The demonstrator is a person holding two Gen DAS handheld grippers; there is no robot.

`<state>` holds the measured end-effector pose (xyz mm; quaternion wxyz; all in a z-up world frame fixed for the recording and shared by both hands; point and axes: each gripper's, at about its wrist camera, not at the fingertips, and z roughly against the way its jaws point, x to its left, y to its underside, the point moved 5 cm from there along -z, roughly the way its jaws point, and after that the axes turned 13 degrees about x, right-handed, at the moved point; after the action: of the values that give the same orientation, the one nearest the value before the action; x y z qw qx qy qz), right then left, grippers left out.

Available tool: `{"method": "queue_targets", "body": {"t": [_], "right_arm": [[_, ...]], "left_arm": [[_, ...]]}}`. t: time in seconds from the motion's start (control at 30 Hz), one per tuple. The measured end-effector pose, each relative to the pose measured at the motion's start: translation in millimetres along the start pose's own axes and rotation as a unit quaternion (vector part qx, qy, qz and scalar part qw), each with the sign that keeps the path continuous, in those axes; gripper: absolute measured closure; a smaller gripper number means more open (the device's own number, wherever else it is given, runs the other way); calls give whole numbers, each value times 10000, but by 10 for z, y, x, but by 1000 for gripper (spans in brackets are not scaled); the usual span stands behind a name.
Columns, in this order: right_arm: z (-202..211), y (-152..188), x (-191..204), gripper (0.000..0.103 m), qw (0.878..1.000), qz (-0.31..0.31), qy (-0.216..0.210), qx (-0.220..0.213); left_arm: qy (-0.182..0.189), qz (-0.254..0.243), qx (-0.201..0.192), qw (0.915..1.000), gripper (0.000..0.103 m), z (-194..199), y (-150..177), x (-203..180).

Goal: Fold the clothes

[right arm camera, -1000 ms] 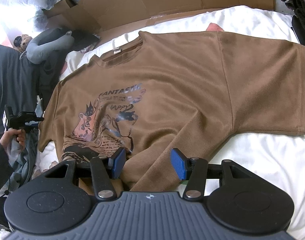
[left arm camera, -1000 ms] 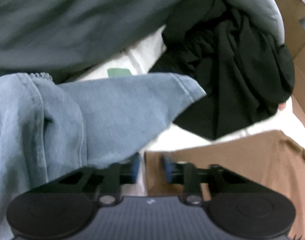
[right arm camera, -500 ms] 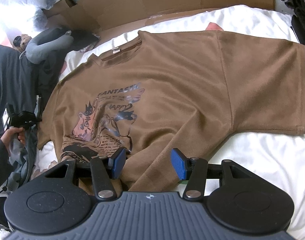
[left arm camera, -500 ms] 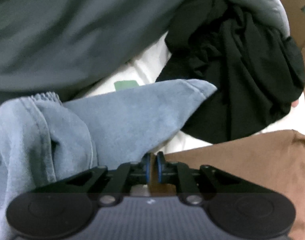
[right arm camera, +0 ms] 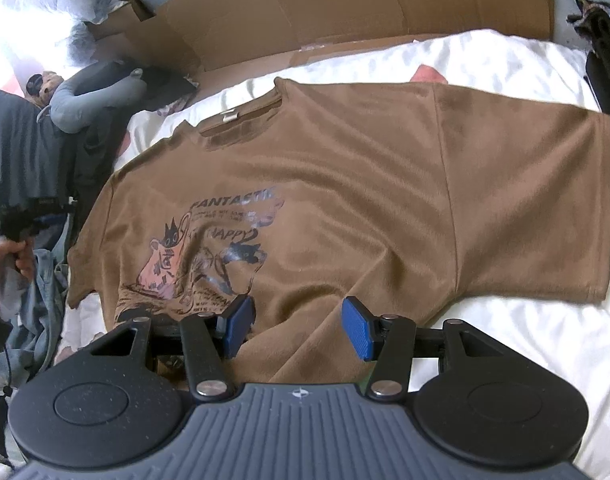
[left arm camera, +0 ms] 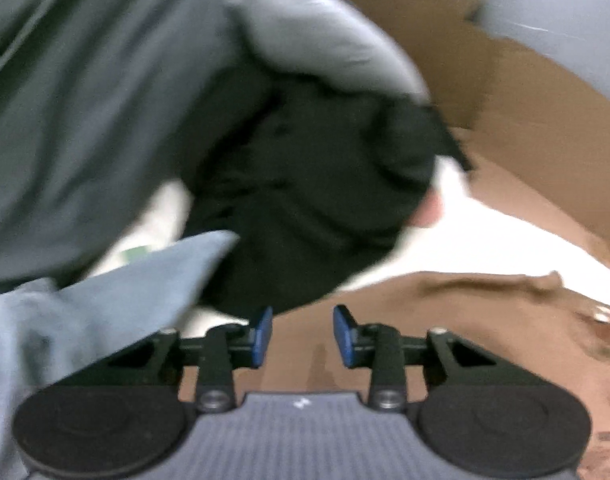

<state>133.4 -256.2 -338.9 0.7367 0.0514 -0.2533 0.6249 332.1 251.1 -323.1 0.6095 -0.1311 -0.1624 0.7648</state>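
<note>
The left gripper (left arm camera: 301, 335) had let go: half a second earlier its blue fingers (left arm camera: 262, 336) were pinched almost together on the brown T-shirt (right arm camera: 345, 184) at its sleeve edge, and now they were spreading apart, with brown cloth showing below the gap but nothing pressed between them. The left view was smeared with motion and had swung since then, so that more cardboard (left arm camera: 525, 112) showed beyond the black garment (left arm camera: 313, 184) and the blue denim (left arm camera: 117, 300). The right gripper (right arm camera: 299, 326) had not changed, its fingers set wide over the shirt's lower hem and gripping nothing. The shirt lay print-up across the bed (right arm camera: 525, 344), collar toward the far edge, sleeves spread toward the left and right edges. Judging by this, the sleeve tug was finished and the shirt looked flat enough for a first fold.
</note>
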Motion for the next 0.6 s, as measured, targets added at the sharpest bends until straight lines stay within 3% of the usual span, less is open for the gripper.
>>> {"method": "queue_targets", "body": {"t": [0.23,0.47,0.6], "right_arm": [[41,-230,-71,46,9993,130,237,-254],[40,-523,-153,46,9975,241,436,-502],[-2,-752,-259,46,9949,308,688,-673]], "left_arm": [[510,-358,33,9981,83,-21,-113,-658],[809,-522,196,9952,83,-175,-200,-963],[827,-882,320,9922,82,-243,-110,-1150]]}}
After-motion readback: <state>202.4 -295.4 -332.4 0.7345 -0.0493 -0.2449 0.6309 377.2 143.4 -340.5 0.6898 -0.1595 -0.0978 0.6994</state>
